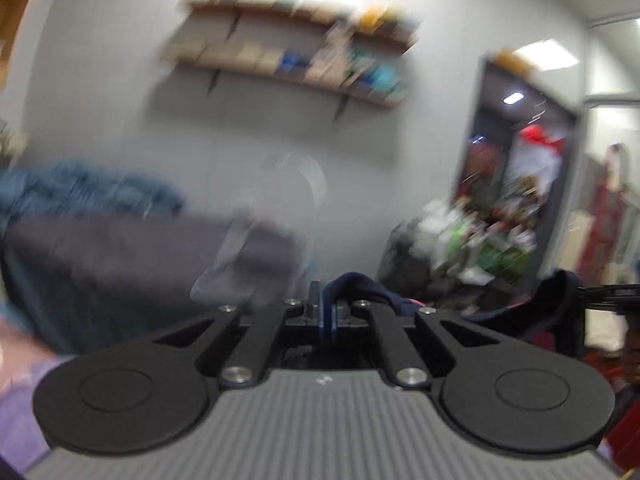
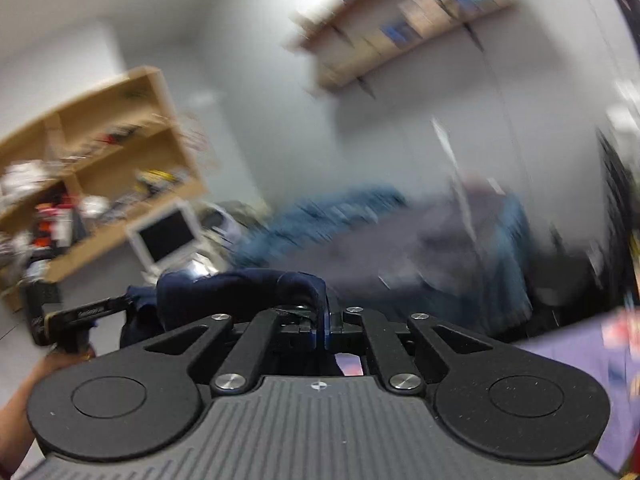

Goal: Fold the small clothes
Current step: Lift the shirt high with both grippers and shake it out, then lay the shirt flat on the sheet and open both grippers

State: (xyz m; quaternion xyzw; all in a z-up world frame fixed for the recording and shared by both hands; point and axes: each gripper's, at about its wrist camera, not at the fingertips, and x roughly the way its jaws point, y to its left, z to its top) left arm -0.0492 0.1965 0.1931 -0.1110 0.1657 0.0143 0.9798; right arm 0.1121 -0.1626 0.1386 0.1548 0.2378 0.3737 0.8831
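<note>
A small navy blue garment [image 1: 360,286] is held up in the air between both grippers. My left gripper [image 1: 326,312] is shut on one edge of it; the cloth runs off to the right [image 1: 560,300]. My right gripper [image 2: 320,326] is shut on another edge of the same garment [image 2: 240,288], which runs off to the left. The left gripper also shows at the left of the right wrist view [image 2: 80,316]. Both views are motion-blurred.
A grey sofa [image 1: 120,256] with a blue cloth [image 1: 80,192] stands by the wall. Wall shelves [image 1: 288,48] hang above. A wooden shelf unit [image 2: 92,168] and a white monitor [image 2: 164,236] stand to the left. A purple surface [image 2: 568,360] lies below.
</note>
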